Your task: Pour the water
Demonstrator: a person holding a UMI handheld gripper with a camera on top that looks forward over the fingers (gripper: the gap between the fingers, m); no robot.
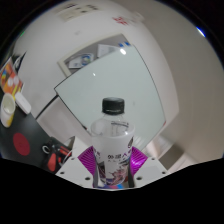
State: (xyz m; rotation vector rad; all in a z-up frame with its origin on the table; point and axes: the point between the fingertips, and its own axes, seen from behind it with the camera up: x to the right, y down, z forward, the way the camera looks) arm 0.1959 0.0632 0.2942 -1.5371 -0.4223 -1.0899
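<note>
A clear plastic water bottle (pixel 113 140) with a black cap (pixel 113 104) and a printed label stands upright between my fingers. My gripper (pixel 112 163) is shut on the bottle's lower body, and both magenta pads (pixel 89 158) press against its sides. The bottle's base is hidden below the fingers. Whether it rests on the white table (pixel 150 90) or hangs above it, I cannot tell.
A pale rectangular sheet (pixel 95 82) lies on the table beyond the bottle. Papers (pixel 95 55) sit farther back. To the left stand a pale cup-like object (pixel 6 108) and some dark clutter (pixel 25 140) near the table's edge.
</note>
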